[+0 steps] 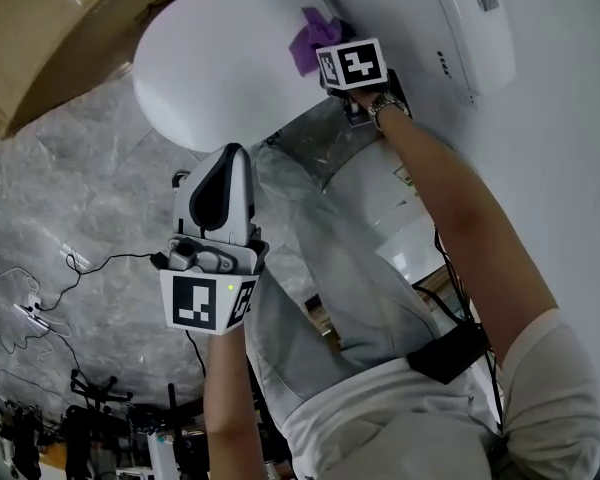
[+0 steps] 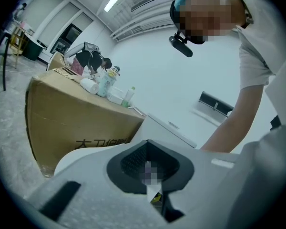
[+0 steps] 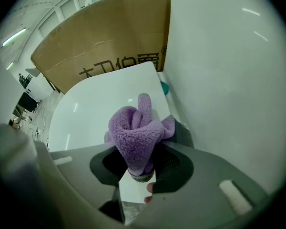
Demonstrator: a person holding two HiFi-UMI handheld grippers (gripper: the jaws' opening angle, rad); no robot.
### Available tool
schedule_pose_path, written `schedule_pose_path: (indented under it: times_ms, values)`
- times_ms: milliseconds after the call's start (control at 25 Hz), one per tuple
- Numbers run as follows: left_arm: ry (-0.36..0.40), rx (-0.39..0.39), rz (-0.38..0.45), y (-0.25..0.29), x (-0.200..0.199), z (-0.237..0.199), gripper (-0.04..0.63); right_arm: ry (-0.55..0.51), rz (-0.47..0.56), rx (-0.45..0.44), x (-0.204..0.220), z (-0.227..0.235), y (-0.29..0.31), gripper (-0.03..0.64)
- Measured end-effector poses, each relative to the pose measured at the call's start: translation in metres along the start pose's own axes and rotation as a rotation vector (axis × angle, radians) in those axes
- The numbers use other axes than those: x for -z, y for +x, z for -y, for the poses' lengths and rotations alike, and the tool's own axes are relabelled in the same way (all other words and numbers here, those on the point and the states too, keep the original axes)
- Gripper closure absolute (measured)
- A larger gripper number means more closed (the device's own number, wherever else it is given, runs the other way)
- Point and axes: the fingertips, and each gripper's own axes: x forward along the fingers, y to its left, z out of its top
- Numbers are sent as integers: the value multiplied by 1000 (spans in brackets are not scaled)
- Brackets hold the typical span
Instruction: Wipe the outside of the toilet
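Wipe in hand: purple fleece cloth (image 3: 138, 132) pinched in right gripper (image 3: 142, 175) at white glossy toilet (image 3: 100, 109) | left gripper (image 1: 232, 158) pressed together, empty | next: sweep needed

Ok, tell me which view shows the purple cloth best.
Right gripper view: the purple cloth sits bunched, centre frame, clamped in the right gripper. Head view shows only a scrap by the toilet; left gripper view shows none.

Grey marbled floor (image 1: 80, 183) with white toilet (image 1: 215, 68), cardboard box (image 1: 50, 33) and loose black cables (image 1: 77, 271) on it
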Motion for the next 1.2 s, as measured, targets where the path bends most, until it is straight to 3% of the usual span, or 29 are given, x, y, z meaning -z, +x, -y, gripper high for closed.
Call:
schedule_pose_path:
  times_ms: [560, 800, 1200]
  values:
    - [-22, -94, 25, -117, -5, -74, 591, -92, -44, -119, 22, -192, 19, 492]
    - [-37, -116, 52, -159, -9, -95, 591, -152, -61, -142, 29, -249, 20, 492]
    - [-35, -128, 52, -224, -10, -138, 591, -150, -42, -145, 38, -328, 26, 492]
